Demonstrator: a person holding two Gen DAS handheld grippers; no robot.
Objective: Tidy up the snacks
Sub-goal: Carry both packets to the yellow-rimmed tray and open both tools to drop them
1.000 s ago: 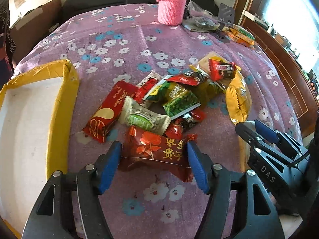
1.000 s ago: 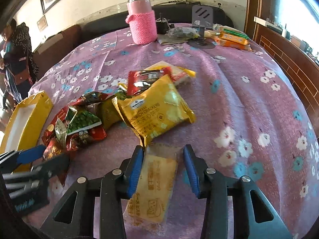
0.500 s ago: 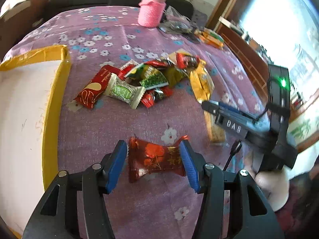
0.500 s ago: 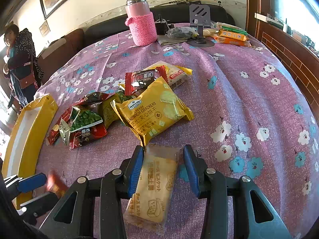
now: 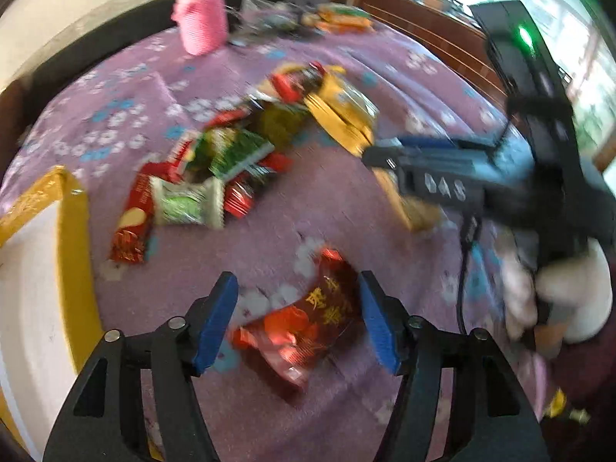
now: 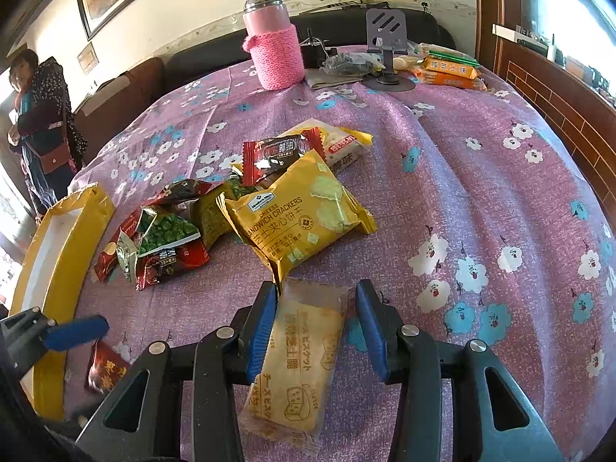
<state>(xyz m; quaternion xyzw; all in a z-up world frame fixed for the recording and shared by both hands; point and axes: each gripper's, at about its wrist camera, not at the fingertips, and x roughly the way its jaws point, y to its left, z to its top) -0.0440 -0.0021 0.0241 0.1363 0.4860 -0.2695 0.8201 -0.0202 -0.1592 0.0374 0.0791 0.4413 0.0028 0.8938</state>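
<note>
Left wrist view: blurred, looking down on a purple flowered tablecloth (image 5: 346, 200).
Left gripper (image 5: 298, 325): its blue-padded jaws are opening; a dark red snack packet (image 5: 308, 323) with gold characters lies tilted on the cloth between them. The right pad is at the packet's edge, the left pad stands apart from it, so nothing is pinched.
Yellow tray (image 5: 73, 254): at the left edge, white inside, just beside the left gripper.
Snack pile (image 5: 231, 161): red, green and yellow packets heaped past the gripper, toward the middle of the table.
Right gripper (image 6: 315, 321): its jaws are opening, straddling a pale yellow cheese biscuit packet (image 6: 298, 358) that lies flat on the cloth (lengthwise between the fingers). The left pad sits at the packet's edge; a gap shows at the right pad.
Cheese sandwich crackers (image 6: 298, 219): a larger yellow bag just beyond the biscuit packet, leaning on the pile.
Pink flask (image 6: 271, 44): upright in a knitted sleeve at the far side of the table, near a phone stand (image 6: 387, 44).
Person (image 6: 40, 123): stands at the far left in dark clothes.
</note>
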